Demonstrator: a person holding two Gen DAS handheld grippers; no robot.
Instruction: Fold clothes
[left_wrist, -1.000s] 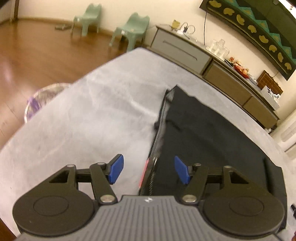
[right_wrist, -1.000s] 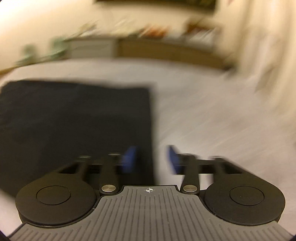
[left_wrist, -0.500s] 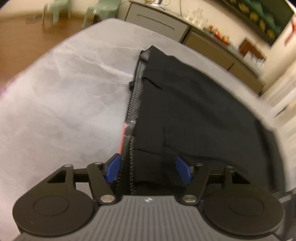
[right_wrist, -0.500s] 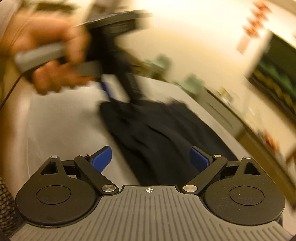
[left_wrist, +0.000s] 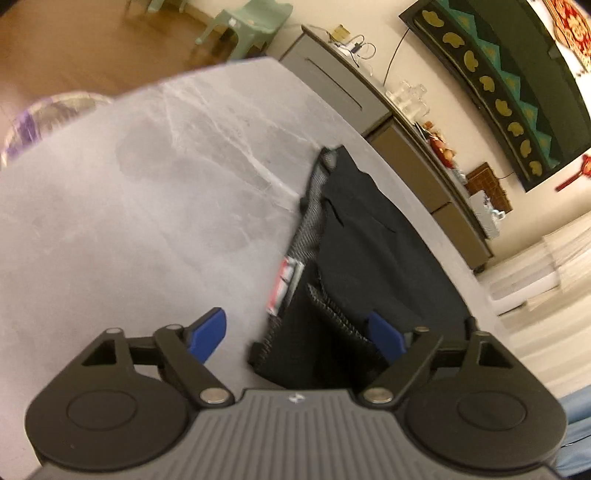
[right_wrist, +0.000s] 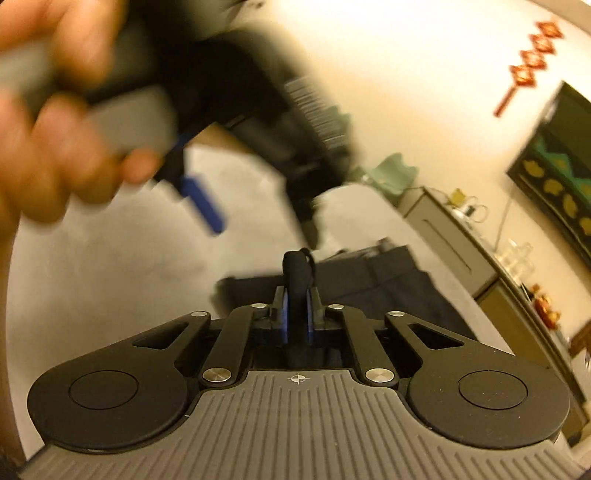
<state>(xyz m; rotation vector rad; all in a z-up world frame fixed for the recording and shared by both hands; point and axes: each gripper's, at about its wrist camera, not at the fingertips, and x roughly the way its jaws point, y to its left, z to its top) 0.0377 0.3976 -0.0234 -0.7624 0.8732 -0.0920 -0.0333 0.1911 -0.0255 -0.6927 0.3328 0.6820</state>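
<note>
Since half a second ago the right gripper (right_wrist: 297, 317) has gone from wide open to clamped on a raised fold of the black garment (left_wrist: 373, 251), and the left gripper (left_wrist: 297, 332) has drawn back from straddling the garment's edge.

Left wrist view: the left gripper's blue pads stand wide apart, nothing between them. The left pad (left_wrist: 207, 334) is over bare grey table (left_wrist: 155, 206); the right pad sits against the near corner of the black garment. The garment lies flat on the table, running away to the right, its mesh lining and a red-and-white label (left_wrist: 286, 280) showing along the left edge. Beyond the table: a low grey cabinet (left_wrist: 334, 83) along the wall and a pale green chair (left_wrist: 242, 26) on the wooden floor.

Right wrist view: the pads are nearly together, pinching a dark bunch of cloth that stands up between them. Farther off, blurred, a hand (right_wrist: 48, 122) holds the left gripper above the table.
</note>
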